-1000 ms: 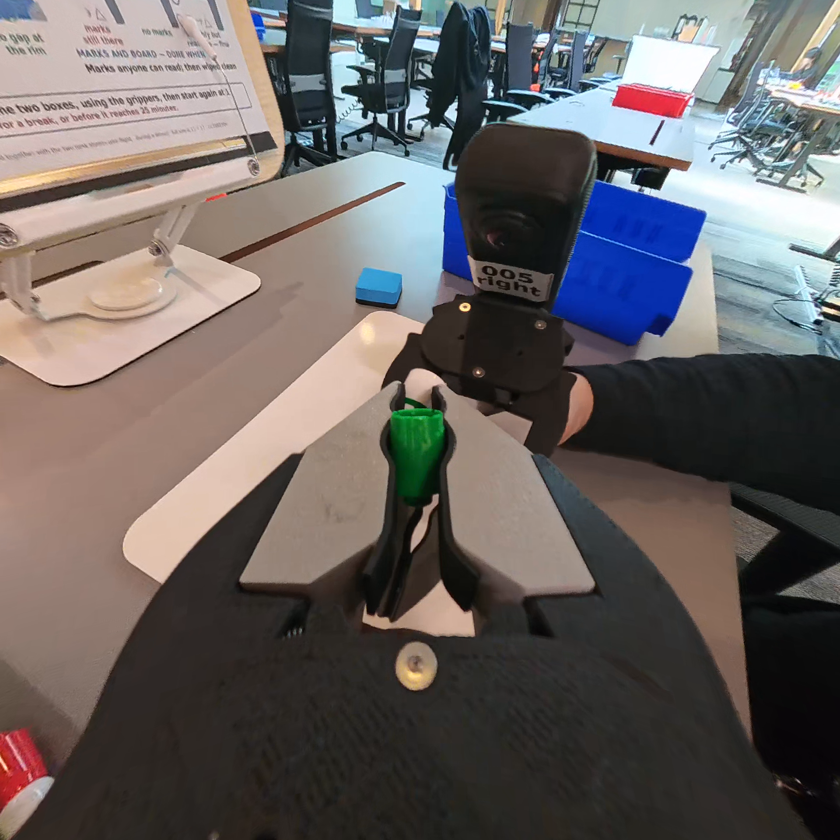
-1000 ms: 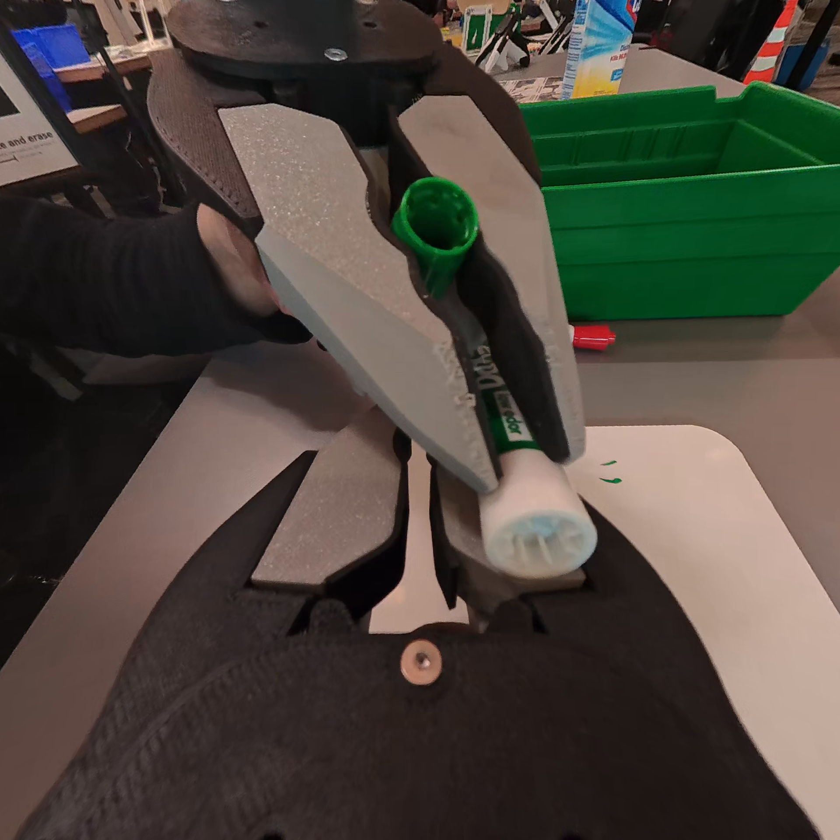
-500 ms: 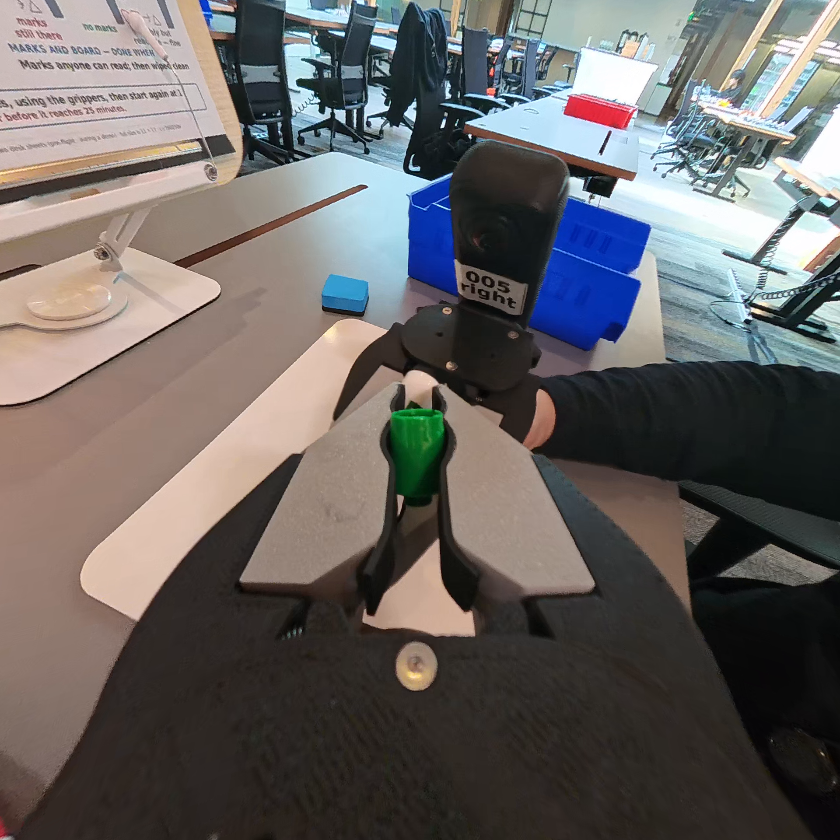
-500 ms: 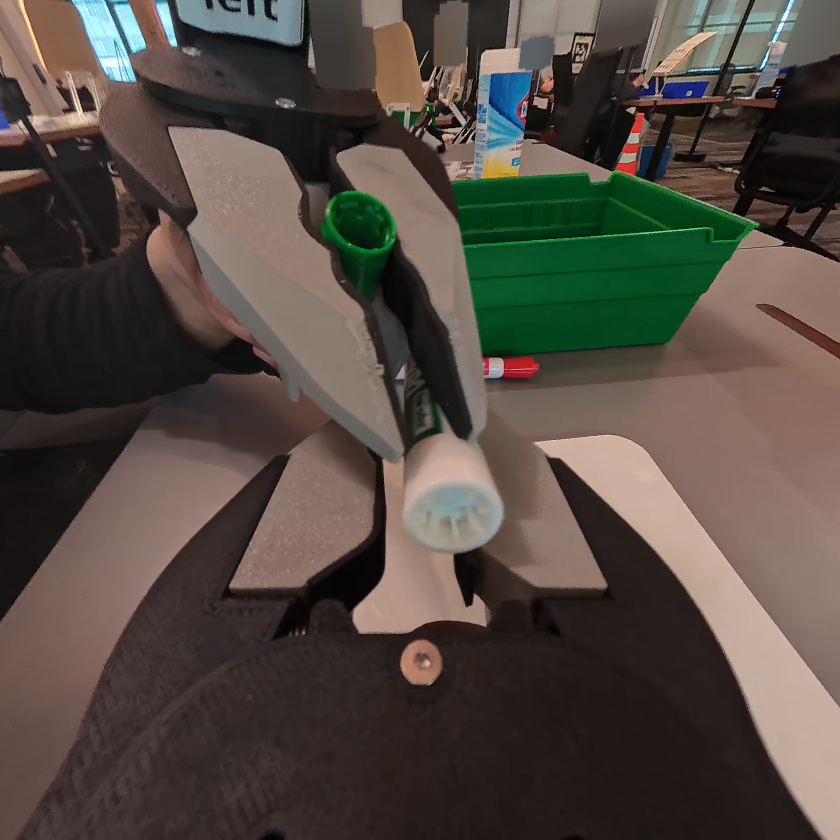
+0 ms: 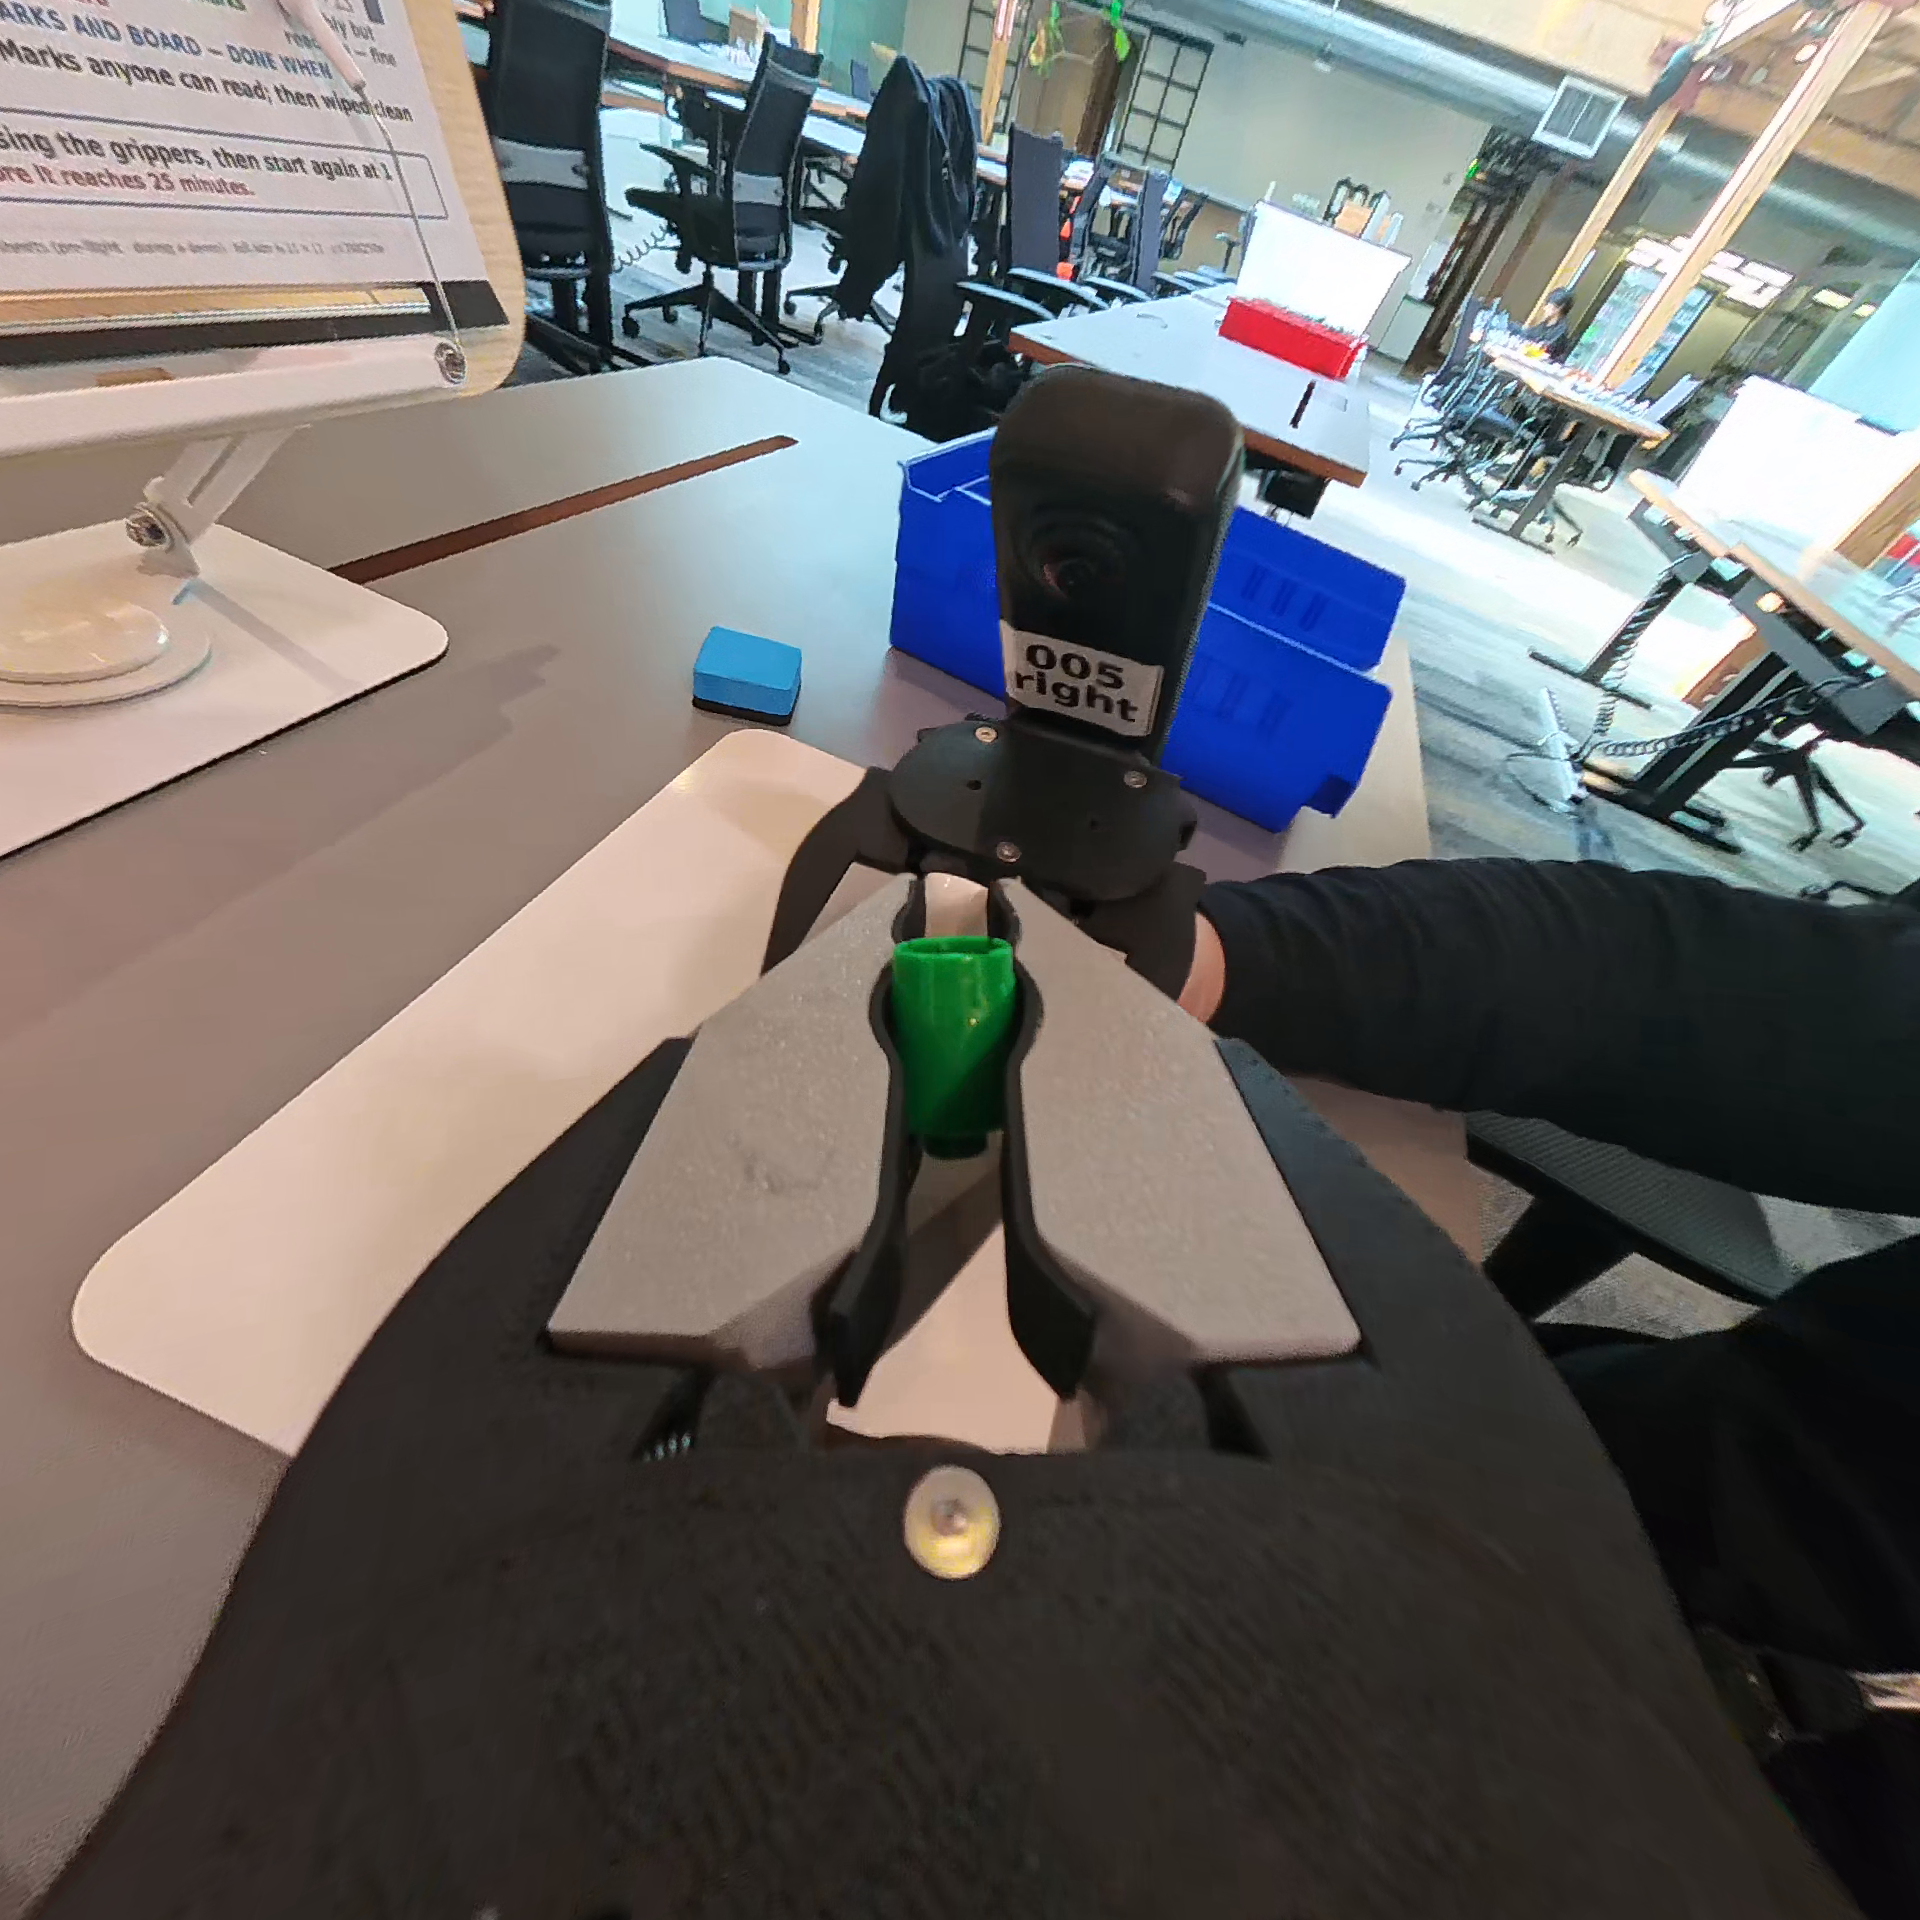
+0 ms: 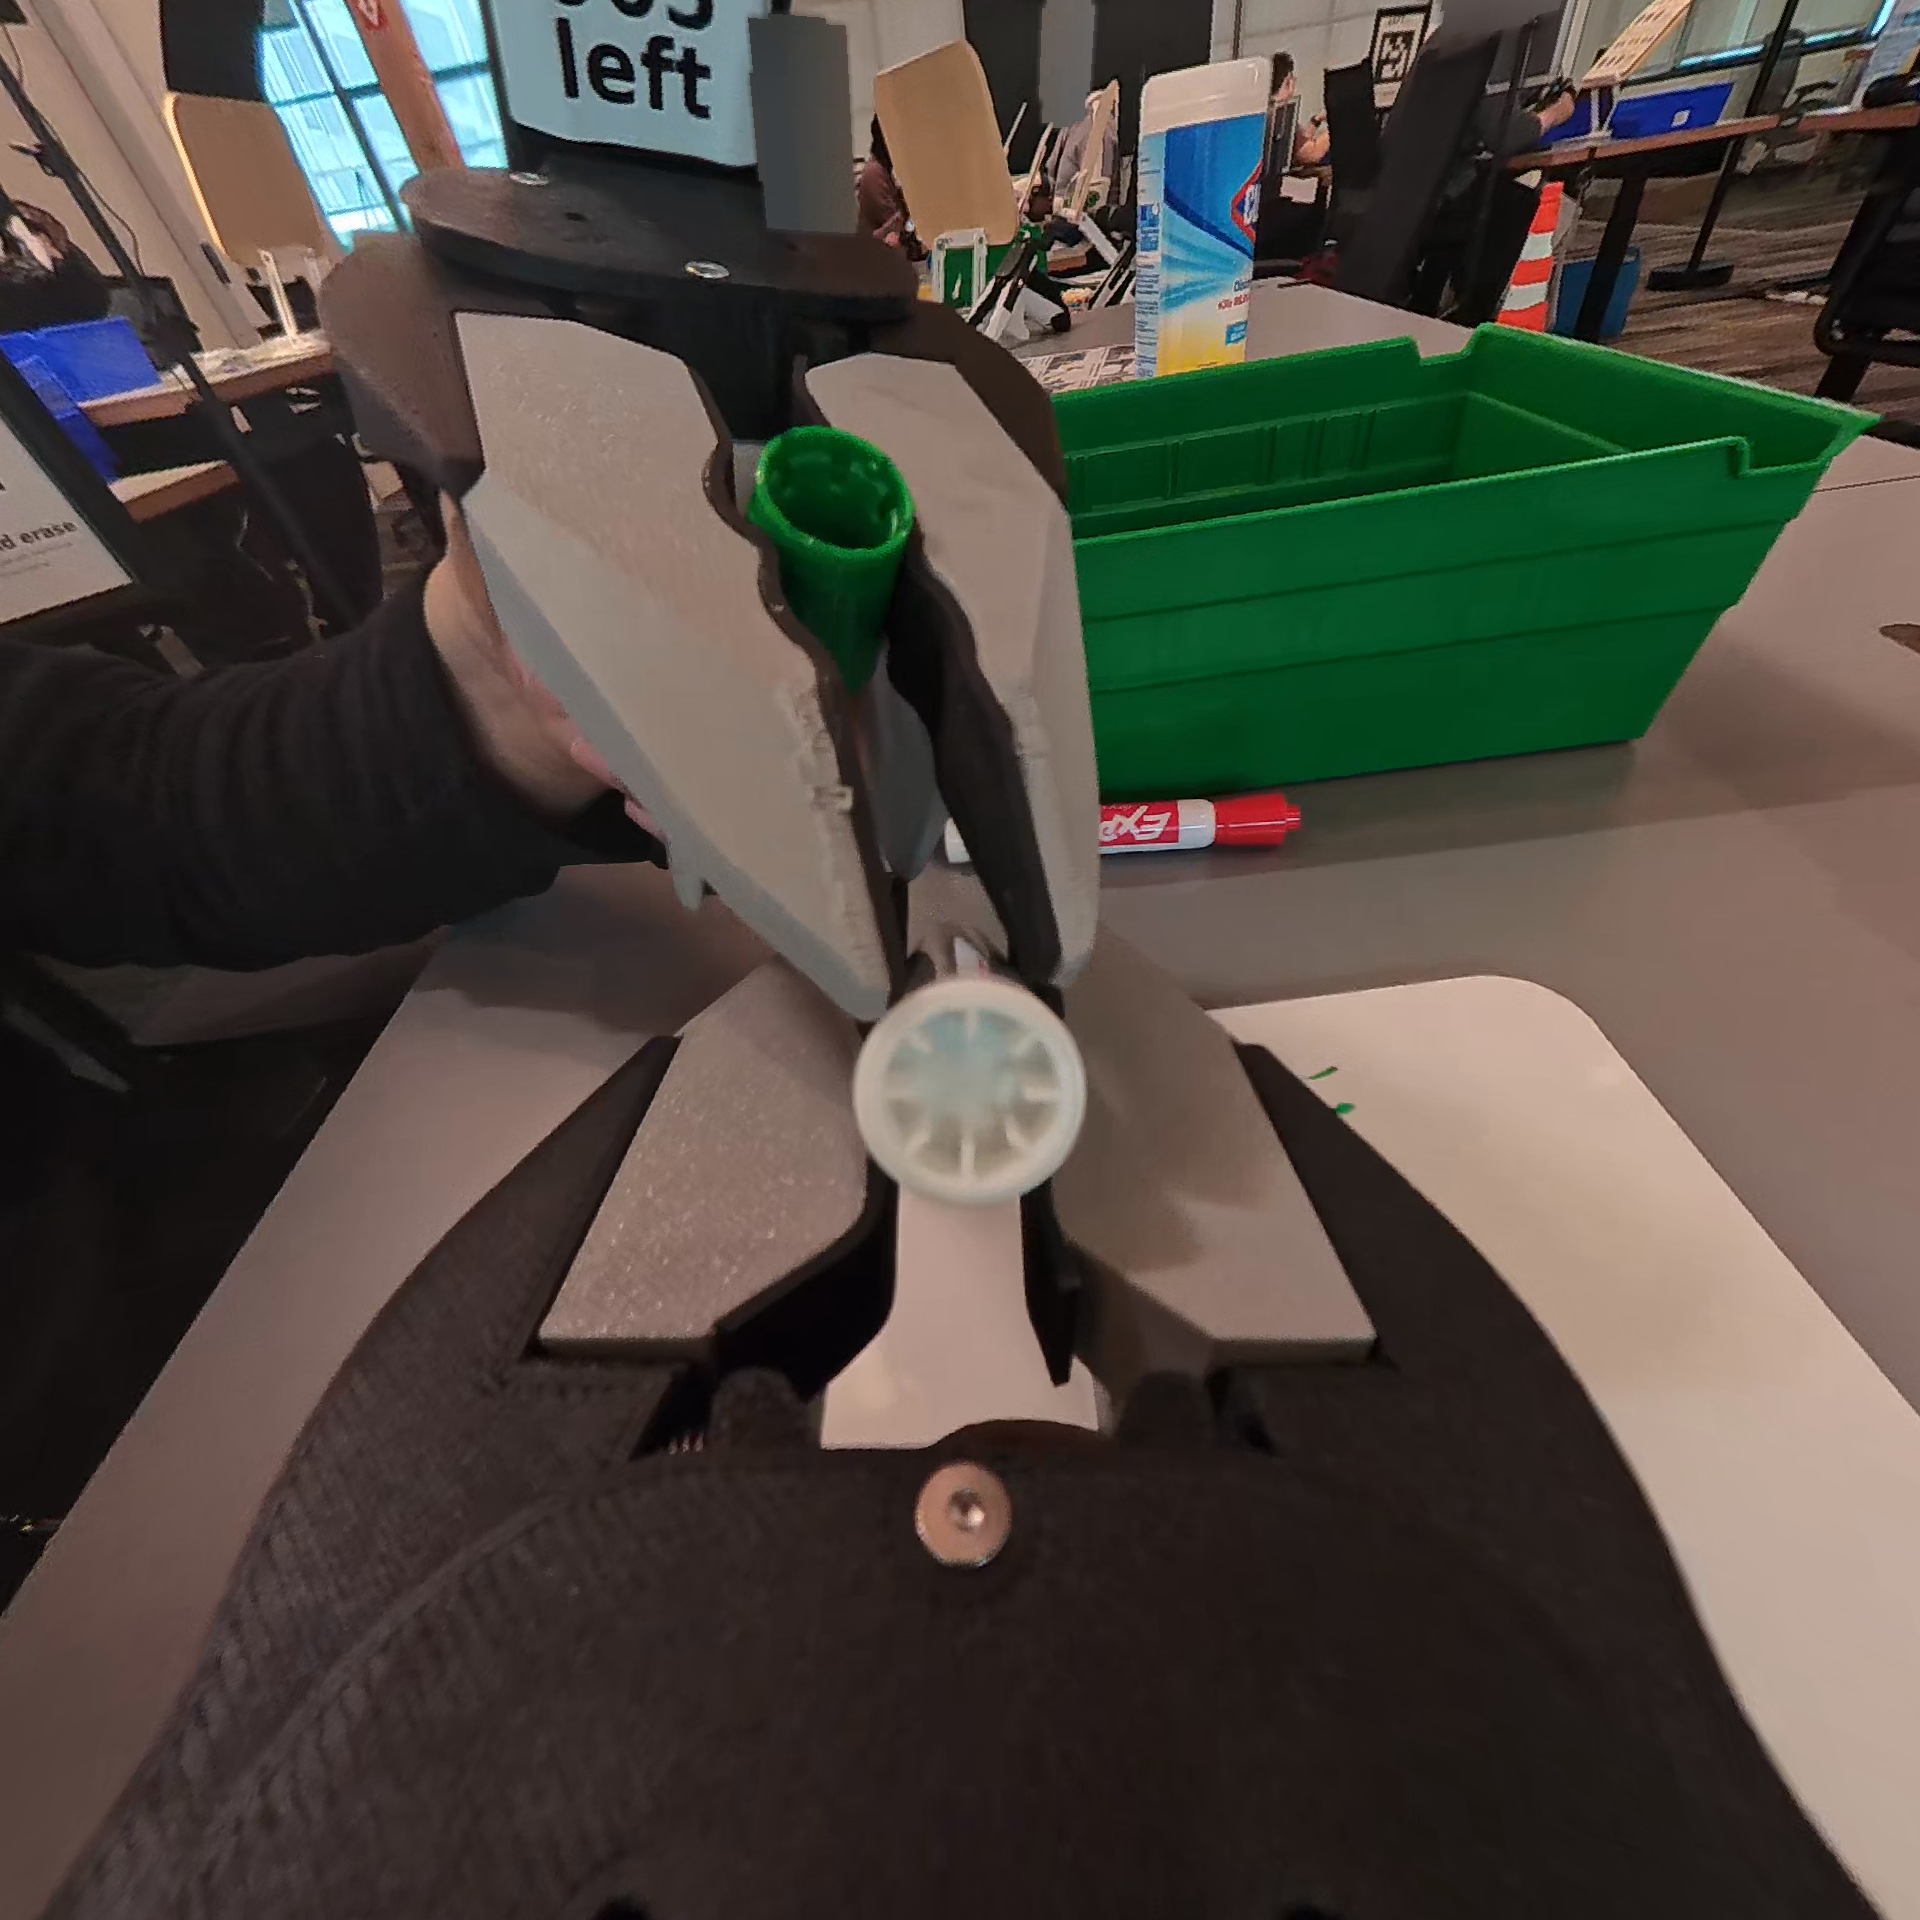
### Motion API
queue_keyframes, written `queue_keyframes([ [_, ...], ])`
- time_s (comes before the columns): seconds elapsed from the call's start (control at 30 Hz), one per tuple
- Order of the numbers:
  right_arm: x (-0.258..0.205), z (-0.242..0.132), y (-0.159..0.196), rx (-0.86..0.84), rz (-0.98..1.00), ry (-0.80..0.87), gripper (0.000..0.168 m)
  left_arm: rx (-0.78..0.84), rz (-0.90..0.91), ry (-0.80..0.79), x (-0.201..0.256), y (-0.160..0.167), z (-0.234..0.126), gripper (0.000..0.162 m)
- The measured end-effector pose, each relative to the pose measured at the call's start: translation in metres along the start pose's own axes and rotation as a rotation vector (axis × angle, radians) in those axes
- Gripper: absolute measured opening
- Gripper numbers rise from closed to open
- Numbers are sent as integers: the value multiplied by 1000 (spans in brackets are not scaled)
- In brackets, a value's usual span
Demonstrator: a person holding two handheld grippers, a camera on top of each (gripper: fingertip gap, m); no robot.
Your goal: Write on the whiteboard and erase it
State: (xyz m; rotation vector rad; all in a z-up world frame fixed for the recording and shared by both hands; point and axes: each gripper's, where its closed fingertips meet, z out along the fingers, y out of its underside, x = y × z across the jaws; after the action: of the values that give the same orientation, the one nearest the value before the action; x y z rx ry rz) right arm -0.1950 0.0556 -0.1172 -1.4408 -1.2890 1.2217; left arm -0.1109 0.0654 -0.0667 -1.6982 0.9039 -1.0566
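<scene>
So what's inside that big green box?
The green box looks empty where its ribbed inner walls show. Its near wall and the left gripper hide the bottom, so something small could sit there.

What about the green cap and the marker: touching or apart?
Apart. The right wrist view shows the cap up between the far fingers and the marker lower down, with an open gap between the cap's bottom and the marker's front end.

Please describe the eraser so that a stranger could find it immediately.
Start at the blue bin on the far side of the grey table. Just left of it, beyond the whiteboard, lies the eraser: a small blue block with a dark underside, the only loose blue item there.
</scene>
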Motion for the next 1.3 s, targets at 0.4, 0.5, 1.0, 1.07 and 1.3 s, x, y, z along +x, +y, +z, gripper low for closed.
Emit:
queue_keyframes([
  [0.4, 14, -31, -18, 92, 72, -24, 15, -3, 115, -68, -5, -12, -59, 9],
  [0.5, 7, -40, -21, 100, 36, -88, 15, -98, 137, -68, -7, 8, -62, 9],
  [1.0, -25, -51, -28, 87, -150, -179, 15, -167, 45, 72, 5, 43, -31, 9],
  [1.07, -27, -51, -27, 81, -154, -189, 15, -170, 36, 102, 10, 45, -26, 9],
  [1.3, -43, -47, -36, 138, -119, -267, 14, -175, 16, 214, 29, 53, -12, 9],
])
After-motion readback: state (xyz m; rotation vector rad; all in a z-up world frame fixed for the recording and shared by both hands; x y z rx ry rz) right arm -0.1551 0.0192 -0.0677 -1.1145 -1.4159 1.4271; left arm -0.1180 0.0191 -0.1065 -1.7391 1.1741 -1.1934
